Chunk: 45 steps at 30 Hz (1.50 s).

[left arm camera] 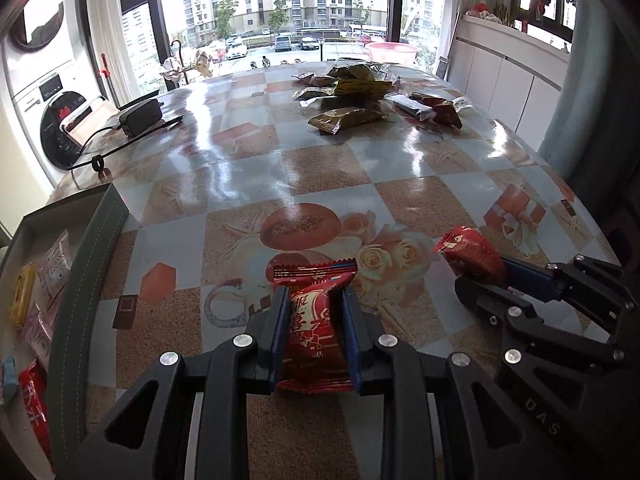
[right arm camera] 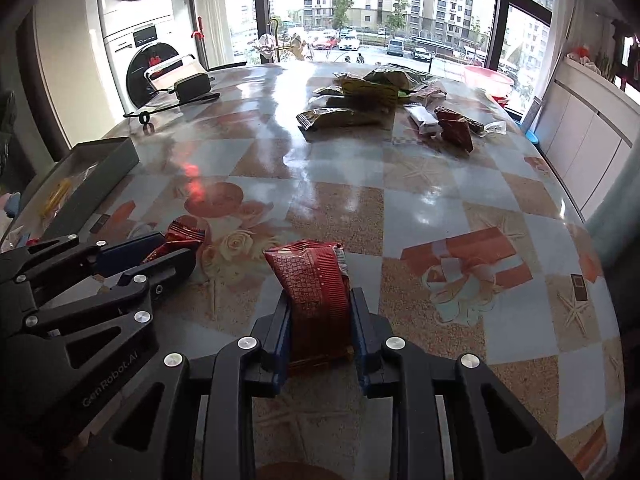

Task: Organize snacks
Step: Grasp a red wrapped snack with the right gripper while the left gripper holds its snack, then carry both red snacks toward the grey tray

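Left wrist view has my left gripper (left arm camera: 314, 304) clamped on a red packet (left arm camera: 316, 320), the blue pads pressing both its sides; its long axis runs away from me along the fingers, crimped end forward, and its near end hangs out behind the pads. Printed characters on it are readable only in part. Off to the right my right gripper (left arm camera: 486, 280) reaches in at a slant, pinching a second red packet (left arm camera: 472, 254), whose rear half is buried between the fingers. Right wrist view shows that second packet (right arm camera: 316, 292) better: it stands nearly upright between the pads of my right gripper (right arm camera: 320, 300), long axis pointing up and away, fine print facing me, too small to read. There my left gripper (right arm camera: 168, 256) enters from the left, its packet (right arm camera: 180, 240) mostly hidden, only the crumpled front end showing. Both packets hang above the table (left arm camera: 320, 184). At the left edge sits a grey box (left arm camera: 86, 280), cut off by the frame; the left view shows the snacks inside it, the right view (right arm camera: 100, 168) only a yellow blur. At the far side lies a pile of snacks (left arm camera: 352, 92), brown and green wrappers overlapping so I cannot count them.
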Tool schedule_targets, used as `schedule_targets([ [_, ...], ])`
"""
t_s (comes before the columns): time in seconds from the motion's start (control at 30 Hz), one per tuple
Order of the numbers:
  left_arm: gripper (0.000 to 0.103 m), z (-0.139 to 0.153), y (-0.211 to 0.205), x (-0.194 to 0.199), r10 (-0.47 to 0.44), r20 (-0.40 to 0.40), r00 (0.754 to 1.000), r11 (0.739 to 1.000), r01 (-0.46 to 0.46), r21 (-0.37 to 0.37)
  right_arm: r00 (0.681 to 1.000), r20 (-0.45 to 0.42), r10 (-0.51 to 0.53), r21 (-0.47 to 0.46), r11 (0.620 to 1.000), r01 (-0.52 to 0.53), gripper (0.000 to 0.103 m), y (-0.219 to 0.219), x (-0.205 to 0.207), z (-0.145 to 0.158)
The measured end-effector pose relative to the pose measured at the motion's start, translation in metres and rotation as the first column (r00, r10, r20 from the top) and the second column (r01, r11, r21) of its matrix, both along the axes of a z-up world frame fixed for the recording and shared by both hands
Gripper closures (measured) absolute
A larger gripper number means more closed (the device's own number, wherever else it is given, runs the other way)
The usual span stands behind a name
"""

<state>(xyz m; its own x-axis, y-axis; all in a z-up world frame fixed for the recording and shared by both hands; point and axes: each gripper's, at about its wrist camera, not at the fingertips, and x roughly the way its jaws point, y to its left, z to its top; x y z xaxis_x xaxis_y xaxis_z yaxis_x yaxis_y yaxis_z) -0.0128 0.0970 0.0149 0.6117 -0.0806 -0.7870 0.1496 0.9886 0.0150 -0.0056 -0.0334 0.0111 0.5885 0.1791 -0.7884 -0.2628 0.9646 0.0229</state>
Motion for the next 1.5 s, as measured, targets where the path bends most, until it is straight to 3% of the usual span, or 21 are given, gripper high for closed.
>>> schedule_targets([
  [0.47, 0.076, 0.001, 0.001, -0.002, 0.000, -0.018, 1.000, 1.000, 0.000, 0.002, 1.000, -0.009, -0.003, 0.011, 1.000, 0.004, 0.076, -0.001, -0.002, 0.000],
  [0.7, 0.075, 0.004, 0.021, -0.039, -0.034, -0.068, 0.997, 0.999, 0.031, -0.039, 0.998, -0.057, 0.028, 0.061, 0.998, -0.025, 0.076, -0.001, -0.028, 0.003],
  [0.83, 0.075, 0.002, 0.028, -0.054, -0.023, -0.055, 0.998, 1.000, 0.022, -0.006, 0.998, -0.055, 0.016, 0.077, 0.997, -0.012, 0.076, 0.000, -0.042, 0.003],
  [1.13, 0.076, 0.001, 0.026, -0.057, 0.003, -0.035, 0.999, 1.000, -0.002, 0.015, 0.998, -0.029, 0.052, 0.020, 0.998, -0.052, 0.076, 0.019, -0.059, 0.003],
  [1.5, 0.077, 0.008, 0.038, -0.067, 0.023, -0.090, 0.996, 0.999, -0.020, 0.030, 0.995, -0.055, 0.078, 0.055, 0.996, -0.075, 0.076, 0.026, -0.067, 0.014],
])
